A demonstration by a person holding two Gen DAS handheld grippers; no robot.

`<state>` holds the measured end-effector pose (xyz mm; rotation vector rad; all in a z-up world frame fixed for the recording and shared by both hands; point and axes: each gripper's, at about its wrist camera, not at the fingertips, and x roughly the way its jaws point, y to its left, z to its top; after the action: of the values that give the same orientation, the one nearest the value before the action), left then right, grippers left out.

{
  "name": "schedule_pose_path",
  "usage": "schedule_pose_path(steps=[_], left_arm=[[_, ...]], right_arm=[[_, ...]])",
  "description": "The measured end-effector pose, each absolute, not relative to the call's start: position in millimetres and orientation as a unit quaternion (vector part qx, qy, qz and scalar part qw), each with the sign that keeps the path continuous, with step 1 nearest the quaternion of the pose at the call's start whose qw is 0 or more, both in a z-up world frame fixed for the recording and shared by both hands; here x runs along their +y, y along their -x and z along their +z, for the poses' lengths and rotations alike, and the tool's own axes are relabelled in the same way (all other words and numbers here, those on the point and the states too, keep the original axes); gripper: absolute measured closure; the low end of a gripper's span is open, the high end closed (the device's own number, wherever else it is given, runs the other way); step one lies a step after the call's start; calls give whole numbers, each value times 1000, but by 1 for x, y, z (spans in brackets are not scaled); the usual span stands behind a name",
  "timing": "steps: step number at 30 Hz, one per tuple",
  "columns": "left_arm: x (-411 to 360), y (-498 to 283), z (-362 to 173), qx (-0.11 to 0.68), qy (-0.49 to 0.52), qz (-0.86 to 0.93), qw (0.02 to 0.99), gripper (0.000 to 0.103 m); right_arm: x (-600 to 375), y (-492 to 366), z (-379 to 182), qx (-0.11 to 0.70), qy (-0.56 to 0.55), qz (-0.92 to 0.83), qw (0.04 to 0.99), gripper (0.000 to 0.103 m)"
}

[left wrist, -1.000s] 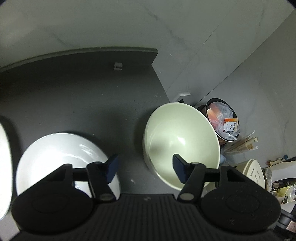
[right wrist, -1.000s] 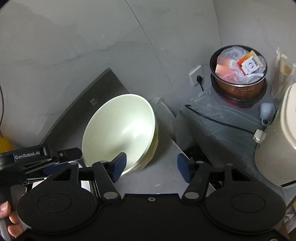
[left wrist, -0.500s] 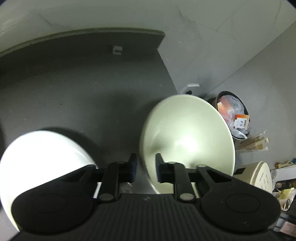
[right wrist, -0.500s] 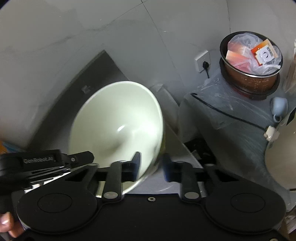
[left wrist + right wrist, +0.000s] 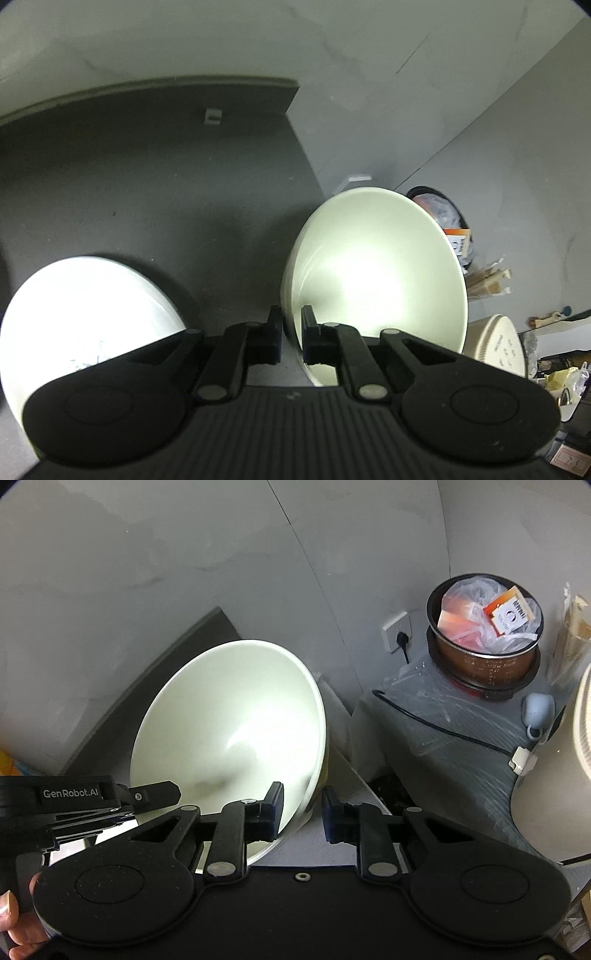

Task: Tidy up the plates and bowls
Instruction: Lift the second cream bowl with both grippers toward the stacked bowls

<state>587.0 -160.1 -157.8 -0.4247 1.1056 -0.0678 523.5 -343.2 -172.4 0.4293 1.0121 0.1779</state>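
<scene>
Two claws hold one pale green bowl (image 5: 373, 266) between them. The left claw (image 5: 291, 334) has its two fingers pressed together on the bowl's near left edge. One finger sits outside the rim and the other sits inside. The bowl spreads out ahead of this claw and to its right, tipped so that its inside faces the camera.

The right claw (image 5: 299, 810) is at the other side of the same bowl (image 5: 229, 731). Its left finger (image 5: 275, 808) is inside the bowl and its right finger is outside, with the bowl's wall in the gap. The gap here looks wider than on the left claw. The inside finger seems to touch the wall, but I cannot tell if the outside finger does. In this view the bowl sits ahead of the claw and to its left.

A white bowl (image 5: 85, 317) sits to the left of the left claw, on the dark grey counter (image 5: 147, 184). It is apart from the green bowl.

Far ahead and to the right of the right claw stands a brown pot (image 5: 484, 653) stuffed with plastic bags. A wall socket (image 5: 397, 629) with a black plug is to the left of the pot. A person's fingers (image 5: 11, 919) show at the bottom left, behind the left claw's body.
</scene>
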Motion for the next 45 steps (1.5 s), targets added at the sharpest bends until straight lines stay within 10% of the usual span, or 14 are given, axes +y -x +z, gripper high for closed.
schedule_pose_path(steps=[45], left_arm=[[-117,-439,-93,486,165,-100,852,94]], right_arm=[[-303,-377,-107,414,-241,25,877,82]])
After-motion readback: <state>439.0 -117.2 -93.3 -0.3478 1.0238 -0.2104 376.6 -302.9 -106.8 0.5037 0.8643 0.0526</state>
